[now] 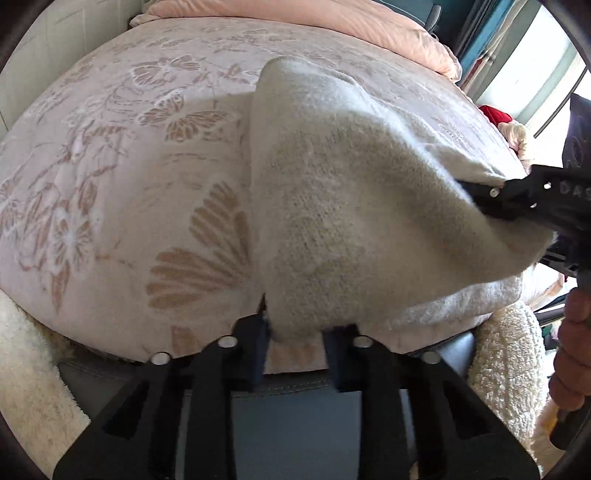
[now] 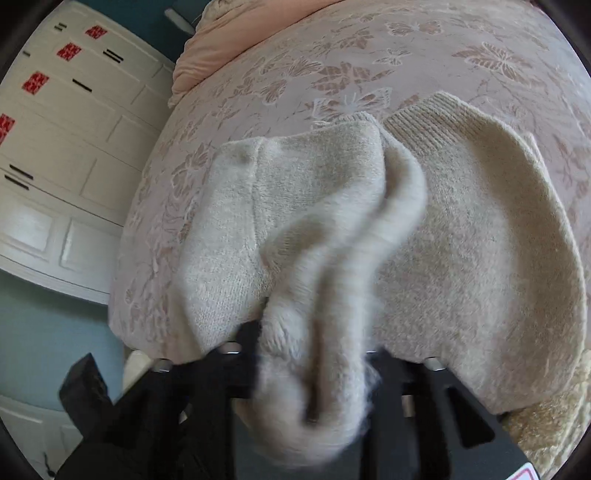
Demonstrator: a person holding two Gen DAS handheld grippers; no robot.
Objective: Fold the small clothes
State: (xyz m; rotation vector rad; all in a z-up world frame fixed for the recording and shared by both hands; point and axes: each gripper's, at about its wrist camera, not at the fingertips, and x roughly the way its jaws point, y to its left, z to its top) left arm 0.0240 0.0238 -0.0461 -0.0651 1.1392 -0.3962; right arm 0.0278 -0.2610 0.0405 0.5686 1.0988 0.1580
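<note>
A cream knitted sweater [image 1: 351,192] lies on the pink floral bed cover [image 1: 110,184]. My left gripper [image 1: 299,332] is shut on the sweater's near edge and lifts it. My right gripper [image 1: 480,201] shows at the right of the left wrist view, shut on another edge of the sweater and holding it up above the bed. In the right wrist view the sweater [image 2: 461,240] spreads over the bed, and my right gripper [image 2: 310,354] is shut on a bunched, blurred fold that hangs over its fingers. A ribbed cuff [image 2: 417,122] lies at the far end.
A peach pillow [image 1: 332,18] lies at the head of the bed. A fluffy cream blanket [image 1: 506,369] hangs at the bed's near right edge. White cabinet doors with red stickers [image 2: 66,110] stand left of the bed. A red item [image 1: 495,114] sits by the window.
</note>
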